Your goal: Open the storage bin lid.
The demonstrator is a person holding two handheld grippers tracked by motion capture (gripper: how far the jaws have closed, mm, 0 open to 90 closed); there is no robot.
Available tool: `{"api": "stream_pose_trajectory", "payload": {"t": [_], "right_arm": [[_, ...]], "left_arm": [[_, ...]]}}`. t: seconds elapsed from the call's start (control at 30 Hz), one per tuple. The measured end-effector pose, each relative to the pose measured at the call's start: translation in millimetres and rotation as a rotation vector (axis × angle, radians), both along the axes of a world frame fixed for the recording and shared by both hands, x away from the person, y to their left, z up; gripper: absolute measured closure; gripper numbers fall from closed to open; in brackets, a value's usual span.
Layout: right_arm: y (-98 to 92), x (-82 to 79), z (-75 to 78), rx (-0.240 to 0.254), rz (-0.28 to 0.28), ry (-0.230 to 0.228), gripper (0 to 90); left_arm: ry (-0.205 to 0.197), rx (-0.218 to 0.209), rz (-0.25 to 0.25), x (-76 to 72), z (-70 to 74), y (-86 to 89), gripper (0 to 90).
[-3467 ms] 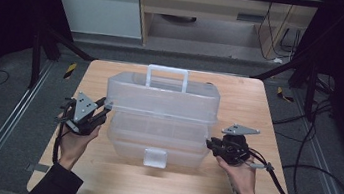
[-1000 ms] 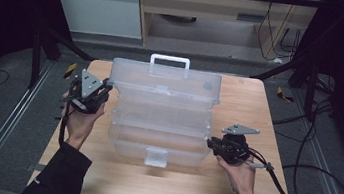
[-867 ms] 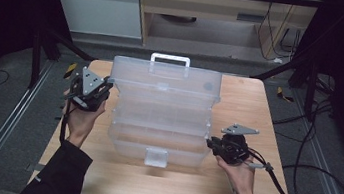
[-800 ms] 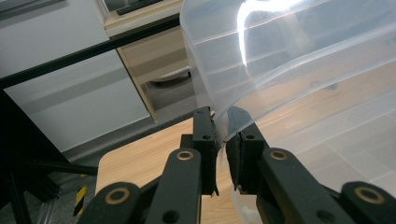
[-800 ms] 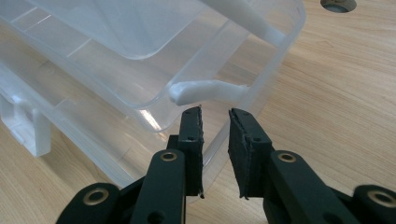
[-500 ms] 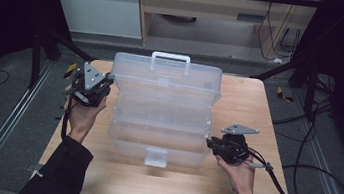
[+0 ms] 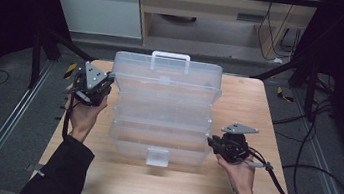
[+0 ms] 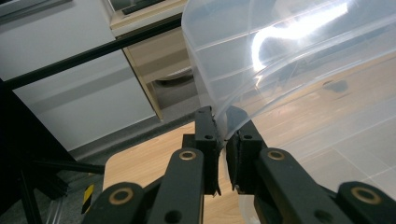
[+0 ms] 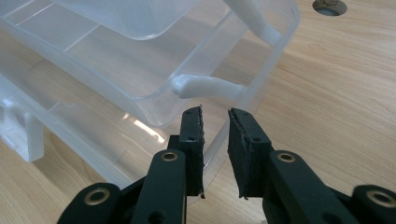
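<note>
A clear plastic tiered box (image 7: 161, 126) stands open on the wooden table (image 7: 268, 190), its trays fanned out in steps. Its lid (image 7: 167, 76) with a white handle (image 7: 170, 56) is swung up at the back. My left gripper (image 7: 109, 80) is at the lid's left edge. In the left gripper view, the left gripper (image 8: 223, 135) is shut on the lid's thin rim (image 8: 233, 114). My right gripper (image 7: 211, 142) is at the bottom tray's right end. In the right gripper view, the tray's wall (image 9: 261, 65) runs down between that gripper's (image 9: 215, 116) jaws, below a white hinge arm (image 9: 205, 86).
A white latch (image 7: 157, 156) hangs at the box's front. The table has bare wood in front of and to the right of the box, with a round hole (image 9: 329, 5). Cables (image 7: 311, 171) trail off the right edge. A wooden cabinet (image 7: 211, 11) stands beyond.
My left gripper has moved back and up with the lid's edge, so the lid stands more upright and the trays have spread further. The right gripper has stayed put.
</note>
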State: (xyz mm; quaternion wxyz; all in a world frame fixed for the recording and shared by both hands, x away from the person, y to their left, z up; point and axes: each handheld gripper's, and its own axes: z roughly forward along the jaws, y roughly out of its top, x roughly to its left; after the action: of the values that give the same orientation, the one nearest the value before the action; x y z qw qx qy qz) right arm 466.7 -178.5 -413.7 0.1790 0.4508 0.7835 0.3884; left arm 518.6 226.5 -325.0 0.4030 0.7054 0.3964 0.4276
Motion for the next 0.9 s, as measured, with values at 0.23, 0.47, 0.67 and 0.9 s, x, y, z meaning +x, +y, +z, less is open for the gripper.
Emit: {"api": "stream_pose_trajectory", "payload": {"t": [0.23, 0.47, 0.67, 0.9], "right_arm": [[0.3, 1.4, -0.8, -0.003, -0.002, -0.007, 75.3], [-0.3, 2.6, -0.7, -0.004, -0.004, -0.007, 75.3], [-0.7, 3.3, -0.7, -0.004, -0.003, -0.007, 75.3], [-0.7, 3.6, -0.8, -0.004, -0.004, -0.008, 75.4]], "left_arm": [[0.009, 0.001, 0.009, 3.6, 2.3, -0.7, 83.5], [0.022, -0.028, 0.011, 12.9, 6.5, -0.5, 83.8], [0.03, -0.05, 0.011, 19.4, 9.2, -0.7, 84.0], [0.032, -0.056, 0.009, 22.7, 10.3, -0.7, 84.0]]}}
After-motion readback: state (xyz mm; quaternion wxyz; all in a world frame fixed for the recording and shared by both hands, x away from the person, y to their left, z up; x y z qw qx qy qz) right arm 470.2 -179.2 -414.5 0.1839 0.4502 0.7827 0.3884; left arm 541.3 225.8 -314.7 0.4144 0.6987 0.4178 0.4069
